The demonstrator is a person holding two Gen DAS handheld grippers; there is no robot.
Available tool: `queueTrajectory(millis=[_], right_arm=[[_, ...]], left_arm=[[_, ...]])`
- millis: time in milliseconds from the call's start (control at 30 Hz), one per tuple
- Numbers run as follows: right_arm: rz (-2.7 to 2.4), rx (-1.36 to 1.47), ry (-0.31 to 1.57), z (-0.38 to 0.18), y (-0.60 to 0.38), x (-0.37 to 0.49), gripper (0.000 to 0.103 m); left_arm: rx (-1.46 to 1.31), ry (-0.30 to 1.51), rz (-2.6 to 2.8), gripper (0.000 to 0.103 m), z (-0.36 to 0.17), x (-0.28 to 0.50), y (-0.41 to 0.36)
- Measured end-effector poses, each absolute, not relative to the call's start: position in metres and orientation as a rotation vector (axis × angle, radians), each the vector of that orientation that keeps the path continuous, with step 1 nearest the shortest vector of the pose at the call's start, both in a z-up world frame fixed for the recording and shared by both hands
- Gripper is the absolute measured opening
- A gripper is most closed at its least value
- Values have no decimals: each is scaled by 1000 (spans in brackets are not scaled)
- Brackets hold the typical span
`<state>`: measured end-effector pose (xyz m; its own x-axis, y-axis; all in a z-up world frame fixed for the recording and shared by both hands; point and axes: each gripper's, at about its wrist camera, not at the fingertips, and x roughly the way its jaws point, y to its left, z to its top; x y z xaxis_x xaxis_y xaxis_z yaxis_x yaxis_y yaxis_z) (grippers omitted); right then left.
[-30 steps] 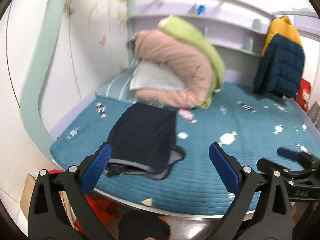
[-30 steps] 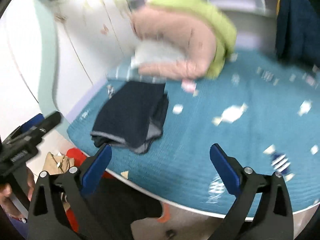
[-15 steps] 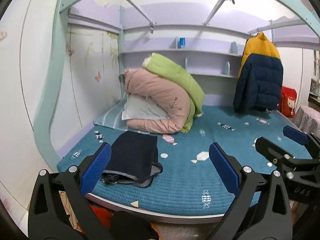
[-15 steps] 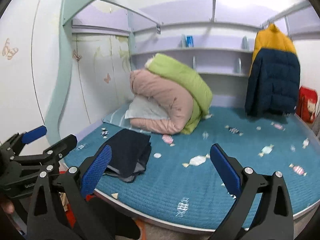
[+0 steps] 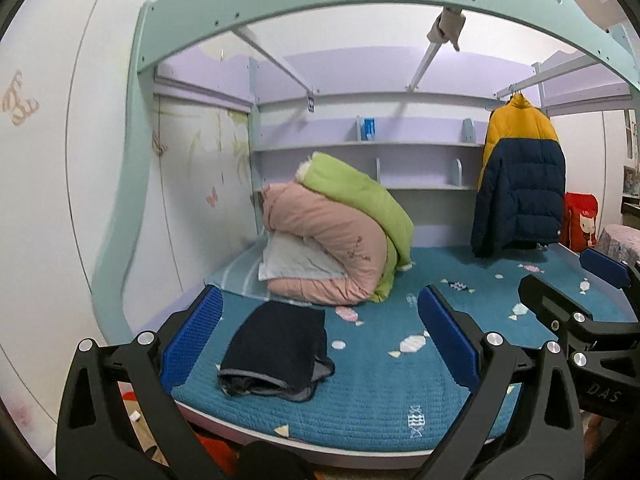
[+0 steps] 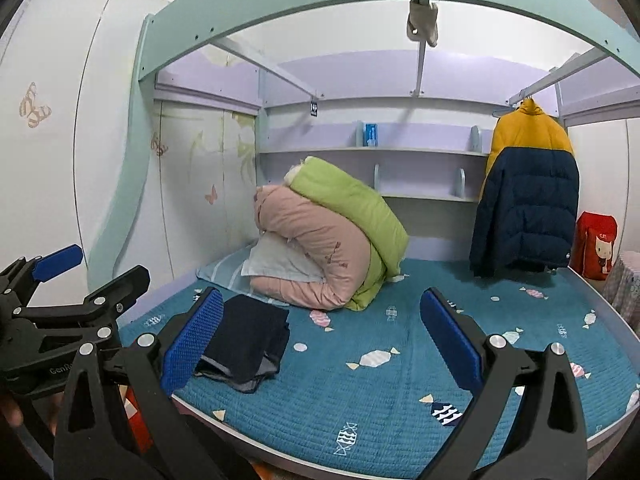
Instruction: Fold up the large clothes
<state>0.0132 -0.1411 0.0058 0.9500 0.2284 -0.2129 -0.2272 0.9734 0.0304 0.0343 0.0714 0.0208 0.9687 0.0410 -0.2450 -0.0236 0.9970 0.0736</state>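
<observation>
A dark navy garment [image 5: 278, 350] lies folded flat near the front left edge of the blue bed mat [image 5: 400, 392]; it also shows in the right wrist view [image 6: 246, 344]. My left gripper [image 5: 318, 338] is open and empty, held back from the bed edge, well short of the garment. My right gripper [image 6: 322, 338] is open and empty, also back from the bed. The right gripper shows at the right of the left wrist view [image 5: 588, 300], and the left gripper at the left of the right wrist view [image 6: 76, 284].
Rolled pink [image 5: 332, 256] and green [image 5: 360, 200] quilts and a pale pillow [image 5: 296, 260] sit at the bed's back left. A yellow-and-navy puffer jacket [image 5: 520, 176] hangs at the back right. A red bag [image 6: 598, 244] stands beside the bed. A bunk frame arches overhead.
Both grippers have pulled back and tilted up from the bed. The folded garment now looks smaller and farther off. More of the bunk frame and wall shows.
</observation>
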Motion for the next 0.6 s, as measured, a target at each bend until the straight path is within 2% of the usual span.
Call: queueTrajectory(millis=[600], right_arm=[[223,13,188,12,-146,1,95]], left_arm=[[59,211,20,98,29,28,65]])
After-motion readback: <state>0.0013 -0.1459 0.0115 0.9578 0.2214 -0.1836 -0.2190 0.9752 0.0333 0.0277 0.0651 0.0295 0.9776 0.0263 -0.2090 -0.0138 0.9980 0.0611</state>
